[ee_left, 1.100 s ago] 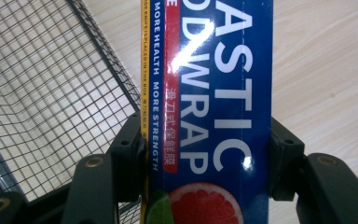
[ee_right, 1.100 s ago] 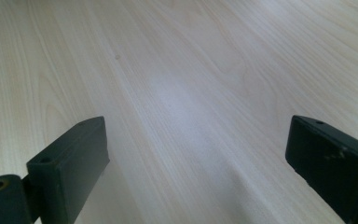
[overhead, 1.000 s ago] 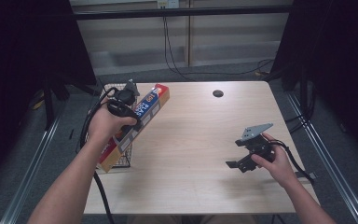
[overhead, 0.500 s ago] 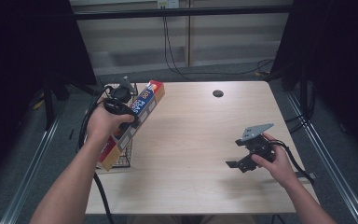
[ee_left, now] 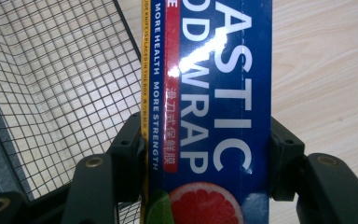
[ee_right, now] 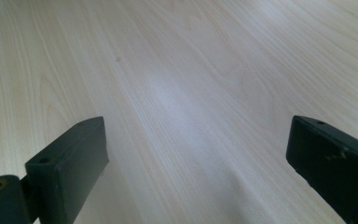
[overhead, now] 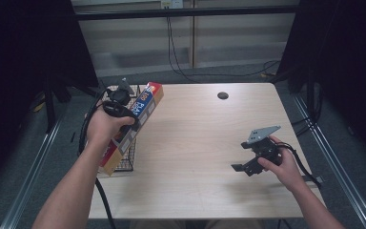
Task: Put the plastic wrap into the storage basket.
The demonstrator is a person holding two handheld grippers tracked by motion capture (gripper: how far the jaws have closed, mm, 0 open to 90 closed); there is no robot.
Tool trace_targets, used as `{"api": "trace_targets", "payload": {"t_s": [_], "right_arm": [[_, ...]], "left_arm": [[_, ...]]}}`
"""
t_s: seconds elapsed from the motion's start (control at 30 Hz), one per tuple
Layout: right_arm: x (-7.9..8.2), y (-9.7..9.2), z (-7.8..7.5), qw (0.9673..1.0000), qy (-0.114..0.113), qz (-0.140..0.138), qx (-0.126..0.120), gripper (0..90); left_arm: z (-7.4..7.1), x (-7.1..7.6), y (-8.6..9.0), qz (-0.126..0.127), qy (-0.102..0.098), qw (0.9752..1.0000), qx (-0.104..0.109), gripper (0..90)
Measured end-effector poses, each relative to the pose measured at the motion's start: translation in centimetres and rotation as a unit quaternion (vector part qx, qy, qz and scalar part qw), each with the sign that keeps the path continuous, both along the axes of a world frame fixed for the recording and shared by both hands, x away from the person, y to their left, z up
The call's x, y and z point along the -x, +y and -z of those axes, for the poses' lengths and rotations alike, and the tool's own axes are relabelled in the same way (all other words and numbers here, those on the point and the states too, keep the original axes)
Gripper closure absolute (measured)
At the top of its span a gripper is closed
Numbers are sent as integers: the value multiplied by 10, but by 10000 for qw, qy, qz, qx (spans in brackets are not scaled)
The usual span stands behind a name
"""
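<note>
Squarely between left gripper (ee_left: 205, 158) jaws: plastic wrap box (ee_left: 209, 93).

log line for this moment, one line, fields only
left hand-held gripper: shut on plastic wrap box | box: beside wire basket | right hand-held gripper: open, empty, over table

A long plastic wrap box (overhead: 132, 127), blue with white lettering, a yellow edge, a red end and a grapefruit picture, slants over the right rim of the black wire basket (overhead: 126, 157), its near end low, its far end over the desk (overhead: 205, 143).
</note>
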State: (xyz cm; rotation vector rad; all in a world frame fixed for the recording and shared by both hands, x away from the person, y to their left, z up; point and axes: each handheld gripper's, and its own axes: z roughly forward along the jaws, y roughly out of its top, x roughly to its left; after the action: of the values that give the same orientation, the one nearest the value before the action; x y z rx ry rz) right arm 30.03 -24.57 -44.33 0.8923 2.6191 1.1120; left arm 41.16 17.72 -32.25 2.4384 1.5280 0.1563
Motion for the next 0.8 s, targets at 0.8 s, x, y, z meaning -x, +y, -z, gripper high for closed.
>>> {"api": "trace_targets", "payload": {"t_s": [0.8], "right_arm": [[-2, 1, 2, 10000, 19, 18, 14, 52]], "left_arm": [[7, -3, 34, -967, 22, 9952, 114, 437]]}}
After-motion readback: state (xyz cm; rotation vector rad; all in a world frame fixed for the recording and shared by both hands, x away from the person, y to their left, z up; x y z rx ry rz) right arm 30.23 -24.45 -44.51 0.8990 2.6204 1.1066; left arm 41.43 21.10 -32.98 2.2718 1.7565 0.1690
